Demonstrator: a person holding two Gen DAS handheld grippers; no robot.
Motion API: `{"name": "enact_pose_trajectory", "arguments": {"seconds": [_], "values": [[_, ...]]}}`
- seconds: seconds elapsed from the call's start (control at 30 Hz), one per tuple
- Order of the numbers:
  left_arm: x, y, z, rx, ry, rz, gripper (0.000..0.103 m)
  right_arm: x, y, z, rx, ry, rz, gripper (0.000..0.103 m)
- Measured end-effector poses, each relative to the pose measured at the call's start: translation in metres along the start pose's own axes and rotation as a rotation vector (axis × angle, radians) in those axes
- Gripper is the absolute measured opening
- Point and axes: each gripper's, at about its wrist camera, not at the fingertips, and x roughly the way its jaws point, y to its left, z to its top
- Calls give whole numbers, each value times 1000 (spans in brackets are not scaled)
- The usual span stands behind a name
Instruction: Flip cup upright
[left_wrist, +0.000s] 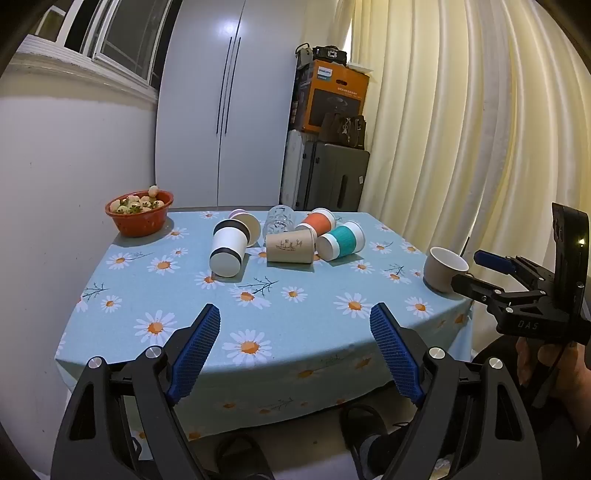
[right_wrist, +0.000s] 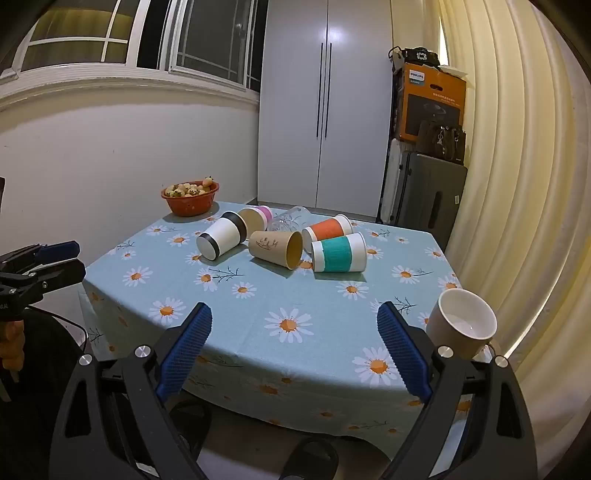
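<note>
Several cups lie on their sides mid-table: a white cup with black bands (left_wrist: 227, 248) (right_wrist: 221, 238), a brown paper cup (left_wrist: 290, 246) (right_wrist: 275, 248), a teal-sleeved cup (left_wrist: 341, 240) (right_wrist: 339, 253), an orange-sleeved cup (left_wrist: 318, 222) (right_wrist: 328, 228), a pink-banded cup (right_wrist: 255, 218) and a clear glass (left_wrist: 280, 218) (right_wrist: 290, 218). A beige mug (left_wrist: 443, 268) (right_wrist: 463, 323) stands upright at the table's right edge. My left gripper (left_wrist: 295, 328) is open and empty above the near edge. My right gripper (right_wrist: 293, 325) is open and empty, with the mug just right of its right finger.
A blue daisy tablecloth (left_wrist: 295, 317) (right_wrist: 295, 295) covers the table. A red bowl of fruit (left_wrist: 139, 212) (right_wrist: 190, 197) sits at the back left corner. A white cabinet, stacked boxes, a suitcase (right_wrist: 428, 195) and a curtain stand behind. Feet in slippers are below the table.
</note>
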Motion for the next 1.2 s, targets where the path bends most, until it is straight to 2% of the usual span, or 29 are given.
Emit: {"name": "enact_pose_trajectory", "arguments": {"seconds": [1.2], "values": [[0,0,0,4,8,3,82,3,1,-1,2,12,6,91]]}}
